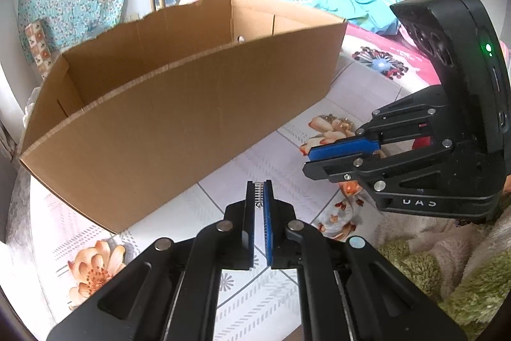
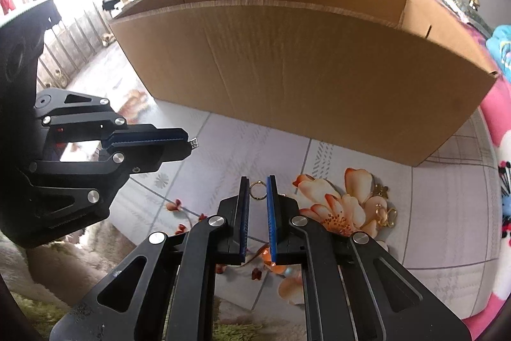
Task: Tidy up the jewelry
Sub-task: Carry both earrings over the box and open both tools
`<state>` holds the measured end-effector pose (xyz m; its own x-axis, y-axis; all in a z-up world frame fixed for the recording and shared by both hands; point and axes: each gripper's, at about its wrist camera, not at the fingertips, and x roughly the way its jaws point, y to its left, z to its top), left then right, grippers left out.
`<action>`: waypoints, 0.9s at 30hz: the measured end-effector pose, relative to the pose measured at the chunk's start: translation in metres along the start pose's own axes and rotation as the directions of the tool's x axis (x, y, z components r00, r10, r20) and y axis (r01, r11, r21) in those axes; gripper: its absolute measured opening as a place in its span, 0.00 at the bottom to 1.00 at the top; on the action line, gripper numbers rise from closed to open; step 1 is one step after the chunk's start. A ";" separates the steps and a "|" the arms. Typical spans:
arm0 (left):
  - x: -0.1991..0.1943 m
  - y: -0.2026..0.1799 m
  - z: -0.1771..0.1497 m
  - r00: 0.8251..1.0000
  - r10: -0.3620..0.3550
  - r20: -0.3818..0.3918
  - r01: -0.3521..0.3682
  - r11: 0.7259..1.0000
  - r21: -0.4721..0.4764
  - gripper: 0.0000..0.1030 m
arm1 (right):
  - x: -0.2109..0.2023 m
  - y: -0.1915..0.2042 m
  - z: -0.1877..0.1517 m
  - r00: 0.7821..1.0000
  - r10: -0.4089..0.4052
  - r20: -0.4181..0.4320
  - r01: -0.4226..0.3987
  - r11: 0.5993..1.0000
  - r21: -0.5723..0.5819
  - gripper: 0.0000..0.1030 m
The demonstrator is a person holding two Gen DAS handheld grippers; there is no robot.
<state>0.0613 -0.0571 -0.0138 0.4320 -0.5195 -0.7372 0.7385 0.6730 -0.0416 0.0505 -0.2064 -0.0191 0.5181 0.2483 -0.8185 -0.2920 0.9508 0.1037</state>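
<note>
Clearly, the largest thing is the open cardboard box [image 1: 179, 104], which is stood on the flowered bedsheet [image 2: 367, 245]; it is judged light and stiff, and no label or print is seen on its walls. The surface is a bed, so it is soft and small things may sink a little into it.

The left gripper [image 1: 259, 197] is seen nearly fully closed, and a small silver spiral piece [image 1: 258, 193], perhaps an earring, is pinched at its tips. This piece is judged very light and easily bent, so only a gentle grip on its side is needed.

The right gripper [image 2: 258, 190] is narrowed to a small gap, and a thin gold ring [image 2: 257, 190] is seen between its tips. Whether the pads really press on the ring cannot be told. The ring is judged hard, smooth and slippery; it is best taken across its rim, flat between the pads.

More gold jewelry [image 2: 385, 213] is lying on the sheet, near the right gripper, on the printed flower.

On the body of the right gripper some pale letters [image 1: 419, 202] are seen mirrored; they cannot be read with certainty.
</note>
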 end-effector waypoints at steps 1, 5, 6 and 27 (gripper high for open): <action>-0.004 -0.001 0.002 1.000 -0.001 0.008 0.001 1.000 0.001 0.04 | -0.009 -0.005 -0.001 1.000 0.003 0.007 -0.003 1.000 0.002 0.08; -0.026 -0.004 0.015 0.998 -0.003 0.061 0.002 1.000 0.010 0.04 | -0.030 -0.011 0.005 0.997 0.037 0.066 -0.039 0.999 0.020 0.08; -0.031 -0.005 0.018 0.997 -0.007 0.072 0.006 1.000 0.009 0.04 | -0.037 -0.011 0.008 0.995 0.039 0.088 -0.040 0.999 0.019 0.08; 0.002 0.054 0.135 0.997 0.067 0.047 -0.063 0.994 -0.085 0.04 | -0.039 -0.063 0.108 0.972 -0.011 0.234 -0.029 0.986 0.165 0.08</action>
<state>0.1715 -0.0927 0.0732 0.5043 -0.4978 -0.7056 0.6635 0.7463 -0.0523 0.1360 -0.2562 0.0672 0.6952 0.2744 -0.6644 -0.1697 0.9608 0.2192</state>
